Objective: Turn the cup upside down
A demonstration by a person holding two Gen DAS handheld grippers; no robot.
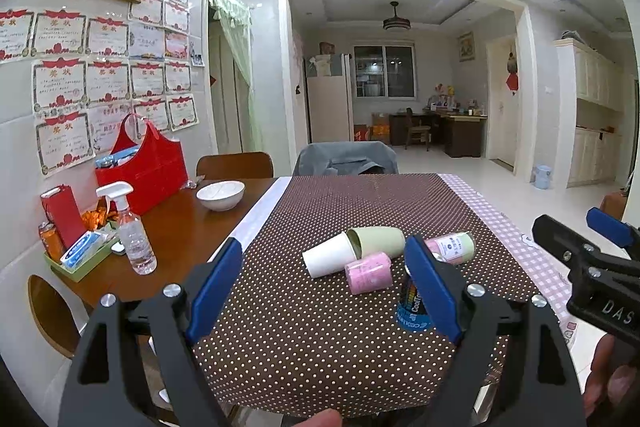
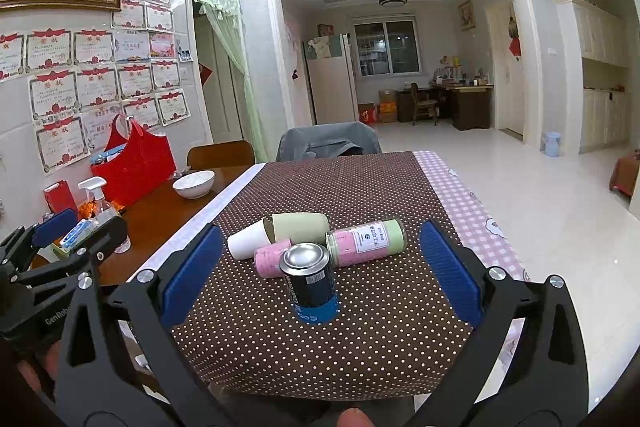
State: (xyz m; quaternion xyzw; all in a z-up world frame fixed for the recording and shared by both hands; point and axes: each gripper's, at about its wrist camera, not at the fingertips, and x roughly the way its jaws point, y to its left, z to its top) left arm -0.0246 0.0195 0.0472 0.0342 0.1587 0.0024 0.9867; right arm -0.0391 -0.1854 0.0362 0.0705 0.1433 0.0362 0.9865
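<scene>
Several cups lie on their sides in a cluster on the brown dotted cloth [image 1: 312, 347]: a white paper cup [image 1: 330, 259] [image 2: 250, 243], a pale green cup [image 1: 378, 241] [image 2: 300, 227] with its mouth against the white one, and a pink cup [image 1: 368, 273] [image 2: 272, 259]. A pink-and-green glass bottle [image 1: 452, 247] [image 2: 368, 241] lies beside them. A dark can [image 2: 312, 283] stands nearest, silver end up. My left gripper [image 1: 324, 247] is open, short of the cluster; its right finger hides part of the can [image 1: 412, 311]. My right gripper [image 2: 320, 229] is open, and the can stands ahead between its fingers, untouched.
On the bare wood at the left stand a white bowl [image 1: 220, 195], a spray bottle [image 1: 134, 235], a red bag [image 1: 148, 171] and a green tray [image 1: 80, 263]. A pink checked cloth [image 1: 520, 239] covers the table's right edge. Chairs stand at the far end.
</scene>
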